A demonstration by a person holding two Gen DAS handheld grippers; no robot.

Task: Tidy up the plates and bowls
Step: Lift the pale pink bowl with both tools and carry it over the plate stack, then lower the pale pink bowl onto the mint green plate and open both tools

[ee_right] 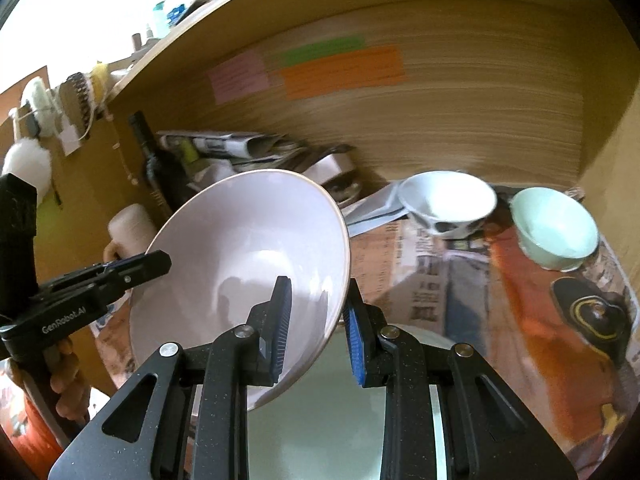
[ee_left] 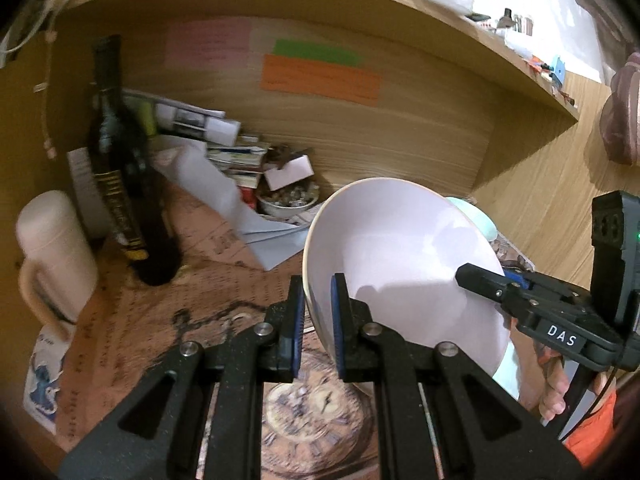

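Large bowl (ee_left: 400, 264) carried tilted, both rims pinched.
Left gripper (ee_left: 316, 320) and right gripper (ee_right: 316, 320) fingers clamp opposite rims; uneven pull could slip it onto the plate (ee_right: 344, 420) below.

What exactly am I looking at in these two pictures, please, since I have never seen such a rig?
A person holds a two-finger gripper in each hand; each carries a fisheye camera looking along its fingers. One picture is from the left gripper, the other from the right gripper. Both are clamped on the rim of one big white bowl, carried tilted above a paper-covered desk. On it stand a small white bowl, a pale green bowl, a dark bottle and a mug.
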